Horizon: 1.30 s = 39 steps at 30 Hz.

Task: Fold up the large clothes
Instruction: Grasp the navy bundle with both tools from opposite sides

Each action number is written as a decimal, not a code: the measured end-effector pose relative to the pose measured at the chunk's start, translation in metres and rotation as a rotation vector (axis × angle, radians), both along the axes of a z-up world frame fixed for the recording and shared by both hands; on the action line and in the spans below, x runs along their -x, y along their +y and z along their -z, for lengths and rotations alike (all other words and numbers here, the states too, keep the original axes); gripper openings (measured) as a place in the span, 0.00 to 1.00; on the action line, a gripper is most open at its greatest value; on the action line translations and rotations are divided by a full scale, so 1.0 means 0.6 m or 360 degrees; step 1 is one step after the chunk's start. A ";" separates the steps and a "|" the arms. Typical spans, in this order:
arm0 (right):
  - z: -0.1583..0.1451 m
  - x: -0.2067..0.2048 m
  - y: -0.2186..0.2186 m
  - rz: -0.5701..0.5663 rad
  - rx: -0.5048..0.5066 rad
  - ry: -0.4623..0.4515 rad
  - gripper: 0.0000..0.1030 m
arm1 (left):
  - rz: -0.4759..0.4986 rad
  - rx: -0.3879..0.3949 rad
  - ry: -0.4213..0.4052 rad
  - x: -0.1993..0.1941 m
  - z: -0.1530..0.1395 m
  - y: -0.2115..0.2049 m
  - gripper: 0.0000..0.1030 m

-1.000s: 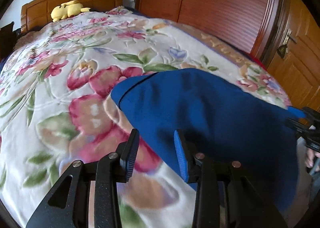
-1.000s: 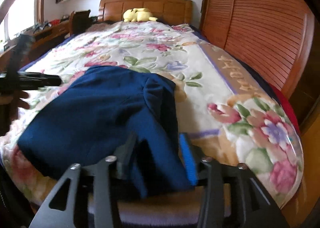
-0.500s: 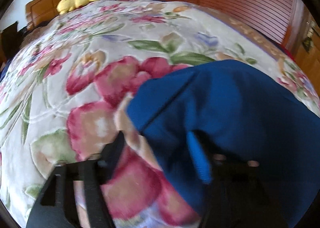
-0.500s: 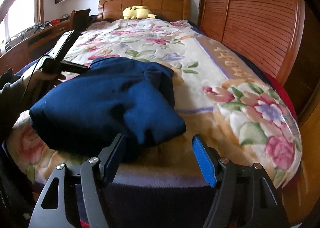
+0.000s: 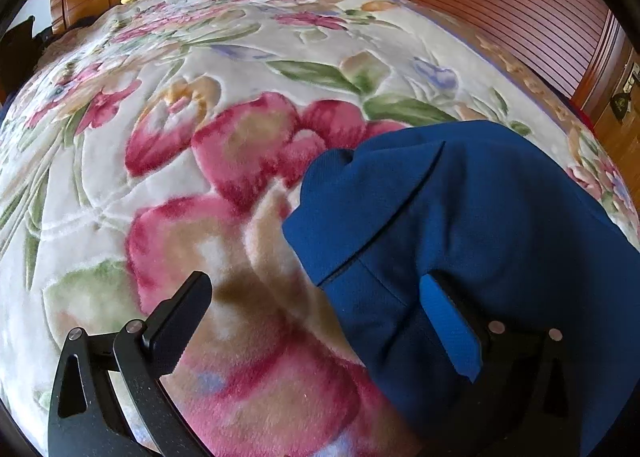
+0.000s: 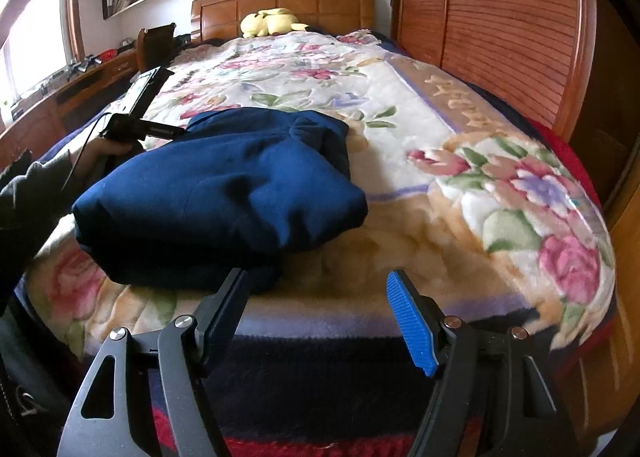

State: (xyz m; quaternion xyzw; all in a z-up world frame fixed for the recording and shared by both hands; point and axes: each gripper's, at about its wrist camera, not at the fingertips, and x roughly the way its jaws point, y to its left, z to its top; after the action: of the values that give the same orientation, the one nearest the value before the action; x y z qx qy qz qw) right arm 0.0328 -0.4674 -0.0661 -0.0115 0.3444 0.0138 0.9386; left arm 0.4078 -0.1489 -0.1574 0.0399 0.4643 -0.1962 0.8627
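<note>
Blue garment (image 6: 224, 193), folded into a thick bundle, lies on the floral blanket (image 6: 420, 161) near the foot end of the bed, toward its left side in the right wrist view. The right gripper (image 6: 320, 313) hangs just off the foot edge with its jaws spread wide and nothing between them; its left finger sits close to the bundle's near corner, though contact cannot be confirmed. The left gripper (image 5: 316, 321) is also spread wide, hovering low at the garment's edge: the blue-padded finger (image 5: 452, 333) lies over the fabric, the black finger is over bare blanket (image 5: 168, 161), and a seamed flap of the garment (image 5: 460, 225) reaches between them without being pinched. In the right wrist view the person's left hand (image 6: 100, 155) holds that gripper beside the bundle's far left side. Beyond, a yellow plush toy (image 6: 272, 21) rests against the wooden headboard (image 6: 320, 3), and slatted wooden doors (image 6: 512, 29) line the bed's right side.
</note>
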 end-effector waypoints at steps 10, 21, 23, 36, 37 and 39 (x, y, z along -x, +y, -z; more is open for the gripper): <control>0.017 -0.032 0.009 -0.0014 -0.0127 0.0017 0.71 | 0.0030 -0.0027 -0.0003 -0.004 -0.010 -0.003 1.00; 0.041 -0.064 0.014 -0.0029 -0.0222 0.0039 0.71 | 0.0115 0.0111 -0.0075 -0.016 -0.032 -0.012 0.62; 0.044 -0.064 0.013 -0.0034 -0.0243 0.0040 0.71 | 0.0095 0.0124 -0.0077 -0.017 -0.033 -0.012 0.57; 0.061 -0.084 0.007 -0.0168 -0.0468 0.0003 0.25 | 0.0124 0.0084 -0.0248 0.026 -0.105 -0.021 0.18; 0.058 -0.082 0.009 -0.0167 -0.0440 -0.0021 0.23 | 0.0121 0.0084 -0.0275 0.033 -0.117 -0.022 0.18; 0.048 -0.077 0.013 -0.0167 -0.0386 -0.0072 0.20 | 0.0126 0.0088 -0.0326 0.046 -0.142 -0.025 0.18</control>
State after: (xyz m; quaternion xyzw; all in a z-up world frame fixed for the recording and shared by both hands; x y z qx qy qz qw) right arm 0.0791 -0.4599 -0.0946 0.0839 0.3180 0.1043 0.9386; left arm 0.3801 -0.1639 -0.0720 0.0541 0.3662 -0.2378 0.8980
